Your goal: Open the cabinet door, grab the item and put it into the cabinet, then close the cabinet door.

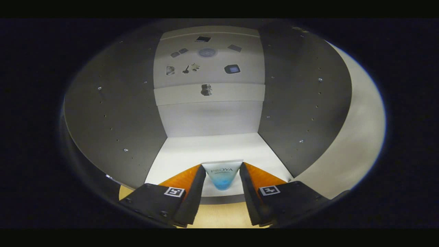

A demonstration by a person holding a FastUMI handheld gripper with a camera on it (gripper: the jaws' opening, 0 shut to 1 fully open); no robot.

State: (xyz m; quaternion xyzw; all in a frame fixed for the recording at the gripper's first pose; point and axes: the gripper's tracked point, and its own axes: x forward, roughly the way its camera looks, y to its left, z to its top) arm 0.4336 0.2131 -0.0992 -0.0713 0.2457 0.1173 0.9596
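The gripper grasps a white-and-blue tube, both fingers pressing its sides. The tube hangs over the near edge of the open cabinet's white floor, between grey side walls

Back wall: pale panel at 12 o'clock, crossed by a lighter horizontal band; the lower part is shaded grey.
Marks on back wall: small dark patches and a round grille-like spot near the top, too small to identify.
Side walls: a dark grey panel at 9 o'clock and another at 3 o'clock, each dotted with small holes and bright screw heads.
Shelf floor: white, brightly lit, spreading toward 6 o'clock.
Outer surface: pale, curved by the lens, at 3 to 4 o'clock.
Tabletop: light wood tone at 6 o'clock.
Light: strongest on the shelf floor, dimmer up the walls.
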